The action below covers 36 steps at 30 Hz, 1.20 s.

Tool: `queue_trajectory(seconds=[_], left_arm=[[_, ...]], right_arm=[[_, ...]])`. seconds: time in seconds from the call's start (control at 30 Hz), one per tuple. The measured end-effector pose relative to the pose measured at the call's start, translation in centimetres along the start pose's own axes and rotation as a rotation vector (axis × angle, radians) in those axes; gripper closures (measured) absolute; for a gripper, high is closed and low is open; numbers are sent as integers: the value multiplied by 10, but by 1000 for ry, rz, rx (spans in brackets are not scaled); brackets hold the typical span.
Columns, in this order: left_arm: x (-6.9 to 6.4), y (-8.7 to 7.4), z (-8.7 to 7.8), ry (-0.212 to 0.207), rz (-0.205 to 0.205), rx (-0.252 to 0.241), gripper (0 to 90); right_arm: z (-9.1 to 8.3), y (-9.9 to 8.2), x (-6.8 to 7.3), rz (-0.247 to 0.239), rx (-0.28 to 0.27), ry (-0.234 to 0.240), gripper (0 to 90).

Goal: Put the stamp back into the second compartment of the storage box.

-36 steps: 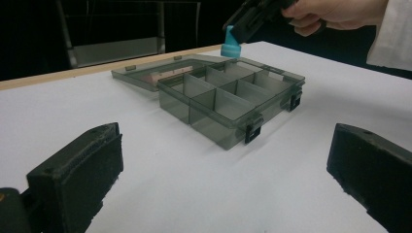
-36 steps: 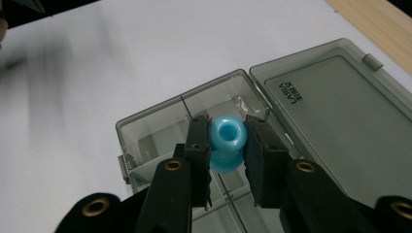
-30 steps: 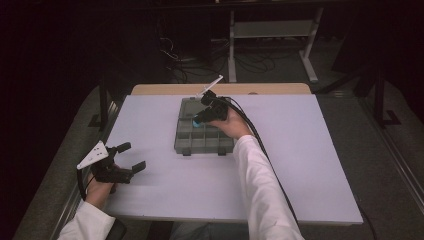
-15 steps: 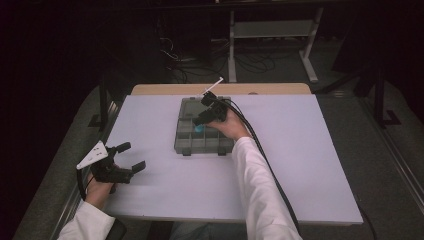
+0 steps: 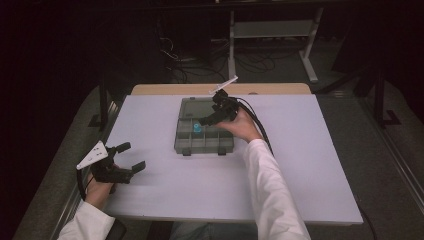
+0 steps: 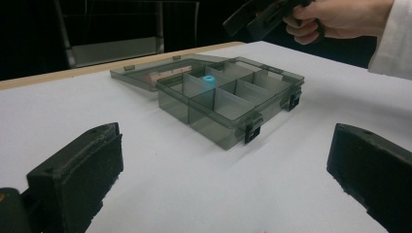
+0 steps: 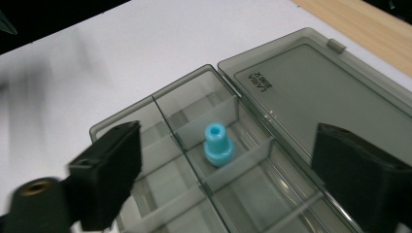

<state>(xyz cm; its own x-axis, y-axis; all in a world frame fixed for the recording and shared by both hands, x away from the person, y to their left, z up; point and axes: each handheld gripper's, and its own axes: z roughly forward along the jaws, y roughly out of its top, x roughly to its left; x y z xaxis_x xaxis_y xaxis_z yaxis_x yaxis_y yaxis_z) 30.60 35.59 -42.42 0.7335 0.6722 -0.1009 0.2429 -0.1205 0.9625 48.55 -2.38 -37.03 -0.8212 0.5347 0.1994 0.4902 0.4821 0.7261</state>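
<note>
A smoky grey compartment box (image 5: pixel 204 148) lies mid-table with its lid (image 7: pixel 320 87) folded flat behind it. A small blue stepped peg (image 5: pixel 197 129) stands upright in one of its rear compartments (image 7: pixel 217 145), (image 6: pixel 209 80). My right gripper (image 5: pixel 205 121) hovers just above that compartment. Its jaws have just been opening and stand wide apart (image 7: pixel 231 143), with the peg below and between them, untouched. My left gripper (image 5: pixel 131 156) rests near the table's front left, open with nothing in it (image 6: pixel 226 145), facing the box (image 6: pixel 228 128).
The white tabletop (image 5: pixel 300 165) stretches wide on both sides of the box. A wooden strip (image 5: pixel 280 89) runs along its far edge. A metal shelf frame (image 5: pixel 272 30) and cables sit on the dark floor beyond.
The right gripper's jaws have opened and let go of the blue peg, which now stands in the compartment. The right hand shifted slightly rightward. The left gripper has not moved.
</note>
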Motion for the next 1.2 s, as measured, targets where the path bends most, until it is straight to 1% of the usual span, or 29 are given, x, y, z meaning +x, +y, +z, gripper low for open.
queue_trajectory(seconds=[0.03,0.07,0.1,0.17,0.23,0.27,0.33,0.47,0.5,0.53,0.7,0.73,0.77,0.83,0.87,0.9,0.93,1.03,1.07,1.17,1.2], left_arm=[[0,0,0,1,-1,0,0],[-1,0,0,0,-5,-2,0],[-2,0,1,1,-14,-9,0],[-1,0,1,4,-13,-6,0],[-1,0,1,4,-12,-4,0],[-1,0,1,2,-13,-7,0],[-1,0,1,3,-9,-5,0],[-1,0,1,2,-8,-4,0],[-1,0,1,2,-12,-6,0],[-1,0,1,1,-9,-4,0],[-1,0,2,1,-10,-7,0],[0,0,1,3,6,7,0],[-2,0,2,2,-9,-6,0],[-1,0,2,2,-3,1,0],[-2,-1,2,1,-8,-1,0],[-2,-1,2,1,-11,-2,0],[-2,-1,2,2,-9,-2,0],[-2,-1,2,2,-8,1,0],[-2,-1,2,3,-9,1,0],[-1,-1,1,3,6,15,0],[-1,-1,1,2,2,12,0]], right_arm=[[-3,-2,0,5,-4,-11,44],[-5,-4,-1,-1,-7,-18,27],[-7,-6,-1,8,-9,-18,23],[-10,-9,-1,17,-3,-28,13],[-13,-13,-2,10,-1,-32,4],[-15,-14,-2,17,1,-34,0],[-18,-17,-2,16,-7,-43,0],[-24,-21,-2,32,-21,-48,0],[-25,-22,-2,19,-23,-51,0],[-26,-23,-1,26,-23,-53,0],[-33,-26,0,21,-37,-55,0],[-34,-27,0,20,-39,-59,0],[-36,-27,1,21,-38,-66,0],[-38,-29,2,9,-37,-73,0],[-39,-29,3,17,-41,-71,0],[-40,-31,3,1,-47,-74,0],[-41,-31,4,10,-47,-70,0],[-44,-33,4,9,-52,-72,0],[-46,-35,3,2,-61,-71,0],[-50,-38,5,-1,-66,-72,0],[-51,-39,5,-7,-67,-71,0]])
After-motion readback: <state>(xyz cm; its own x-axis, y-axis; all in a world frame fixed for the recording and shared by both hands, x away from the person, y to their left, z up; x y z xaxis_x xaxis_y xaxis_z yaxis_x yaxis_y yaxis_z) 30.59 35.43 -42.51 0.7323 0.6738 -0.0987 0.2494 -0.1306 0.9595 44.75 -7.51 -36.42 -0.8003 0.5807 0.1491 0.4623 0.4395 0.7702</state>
